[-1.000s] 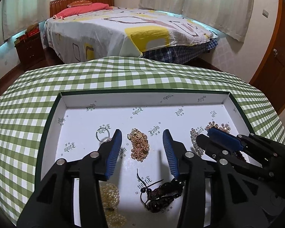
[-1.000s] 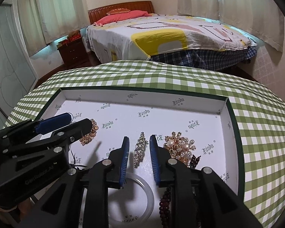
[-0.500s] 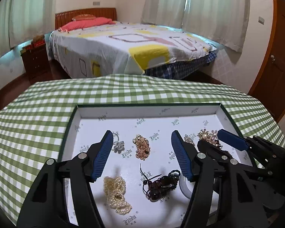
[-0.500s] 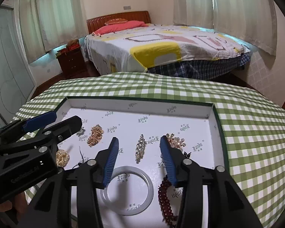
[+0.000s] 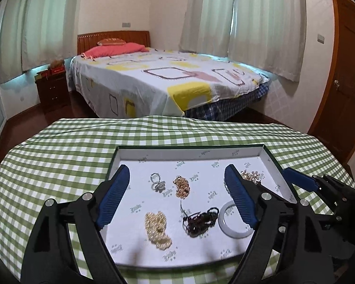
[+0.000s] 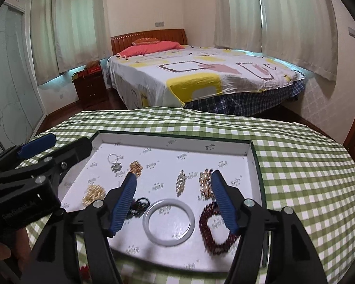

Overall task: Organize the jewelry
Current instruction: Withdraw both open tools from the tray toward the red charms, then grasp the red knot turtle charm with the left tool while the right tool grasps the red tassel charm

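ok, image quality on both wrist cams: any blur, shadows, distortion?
Left wrist: heavy fisheye bend with dark corners, tray sharp, soft finger shadows near the pearls. Right wrist: same bend, red beads and near tray edge smeared, bangle crisp.

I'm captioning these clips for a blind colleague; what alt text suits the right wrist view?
An open right gripper, holding nothing, hovers over a shallow white tray of jewelry: a white bangle, a dark red bead bracelet and brooches. The left gripper is at the left edge, a bed behind.
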Demonstrator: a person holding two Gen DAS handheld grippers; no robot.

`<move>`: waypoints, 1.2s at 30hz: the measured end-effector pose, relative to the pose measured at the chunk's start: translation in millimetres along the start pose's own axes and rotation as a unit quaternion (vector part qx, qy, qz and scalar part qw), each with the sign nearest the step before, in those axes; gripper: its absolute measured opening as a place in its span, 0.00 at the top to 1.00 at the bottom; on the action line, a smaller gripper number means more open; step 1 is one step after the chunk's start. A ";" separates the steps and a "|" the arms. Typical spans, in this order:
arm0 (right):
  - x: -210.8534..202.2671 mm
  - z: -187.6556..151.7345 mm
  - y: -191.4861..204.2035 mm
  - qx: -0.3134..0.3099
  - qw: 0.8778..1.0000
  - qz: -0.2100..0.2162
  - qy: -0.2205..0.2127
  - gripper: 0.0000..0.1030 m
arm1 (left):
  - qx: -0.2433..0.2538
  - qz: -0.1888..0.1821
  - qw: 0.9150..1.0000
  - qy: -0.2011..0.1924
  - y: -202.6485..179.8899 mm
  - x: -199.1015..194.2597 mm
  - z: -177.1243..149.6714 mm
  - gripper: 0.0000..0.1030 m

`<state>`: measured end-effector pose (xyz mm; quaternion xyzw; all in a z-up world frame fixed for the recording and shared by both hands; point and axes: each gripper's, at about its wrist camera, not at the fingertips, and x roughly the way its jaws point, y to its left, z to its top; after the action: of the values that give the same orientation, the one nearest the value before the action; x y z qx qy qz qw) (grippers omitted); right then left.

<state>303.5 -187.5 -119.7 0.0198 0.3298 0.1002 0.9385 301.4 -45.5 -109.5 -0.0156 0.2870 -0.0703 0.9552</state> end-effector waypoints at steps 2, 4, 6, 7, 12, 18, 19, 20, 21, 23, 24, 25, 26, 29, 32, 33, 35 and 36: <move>-8.7 -5.6 2.7 0.000 1.000 0.001 -0.003 0.37 | -0.003 0.004 1.000 -0.008 2.1 -11.7 -4.4 0.21; -17.8 -13.2 5.9 0.000 1.000 0.002 -0.006 0.37 | -0.009 0.007 1.000 -0.017 6.0 -24.4 -11.2 0.21; -24.3 -20.3 8.8 0.000 1.000 0.003 -0.007 0.37 | -0.015 0.011 1.000 -0.025 8.8 -34.9 -18.9 0.20; -27.4 -24.8 10.5 -0.001 1.000 0.004 -0.006 0.37 | -0.018 0.016 0.999 -0.031 11.0 -42.6 -25.2 0.20; -37.0 -51.5 21.7 -0.010 1.000 0.007 0.008 0.37 | -0.018 0.035 0.999 -0.037 17.4 -65.0 -52.0 0.20; -38.7 -81.1 32.1 -0.012 0.999 0.018 0.035 0.37 | -0.028 0.052 0.998 -0.015 30.5 -76.4 -80.4 0.20; -37.5 -83.0 33.0 -0.012 0.999 0.020 0.038 0.37 | -0.028 0.055 0.998 -0.012 32.7 -78.3 -83.9 0.20; -36.9 -87.4 34.9 -0.012 0.999 0.023 0.043 0.37 | -0.028 0.060 0.998 -0.011 35.5 -80.3 -86.7 0.20; -35.4 -90.5 37.1 -0.013 0.998 0.027 0.048 0.37 | -0.029 0.063 0.998 -0.010 36.7 -81.7 -89.8 0.20; -32.5 -95.9 42.1 -0.018 0.998 0.030 0.057 0.37 | -0.031 0.069 0.997 -0.007 42.3 -84.8 -94.9 0.20; -30.1 -98.5 44.7 -0.020 0.997 0.033 0.062 0.37 | -0.033 0.073 0.997 -0.005 45.3 -86.1 -97.4 0.20; -29.4 -101.2 46.9 -0.021 0.997 0.035 0.065 0.37 | -0.033 0.076 0.997 -0.005 47.5 -87.9 -99.1 0.20; -27.4 -103.8 49.9 -0.023 0.997 0.037 0.070 0.37 | -0.034 0.080 0.996 -0.004 50.5 -89.2 -100.8 0.20; -21.5 -108.2 57.1 -0.032 0.996 0.038 0.080 0.37 | -0.040 0.087 0.995 0.004 58.6 -88.6 -105.7 0.20; -15.5 -110.4 60.8 -0.037 0.994 0.036 0.093 0.37 | -0.051 0.091 0.995 0.011 65.6 -86.1 -109.5 0.20; -13.1 -110.9 61.2 -0.037 0.994 0.035 0.098 0.38 | -0.052 0.091 0.994 0.013 66.9 -85.2 -110.3 0.20; -9.6 -112.2 61.4 -0.041 0.993 0.034 0.106 0.44 | -0.053 0.091 0.994 0.018 67.9 -83.5 -112.4 0.20; -10.5 -112.4 62.1 -0.045 0.993 0.031 0.106 0.45 | -0.054 0.091 0.994 0.019 68.0 -82.9 -112.8 0.20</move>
<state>214.6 -132.1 -194.7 -0.0228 0.4214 0.1454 0.8948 179.4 34.8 -163.1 -0.0391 0.3088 0.0322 0.9498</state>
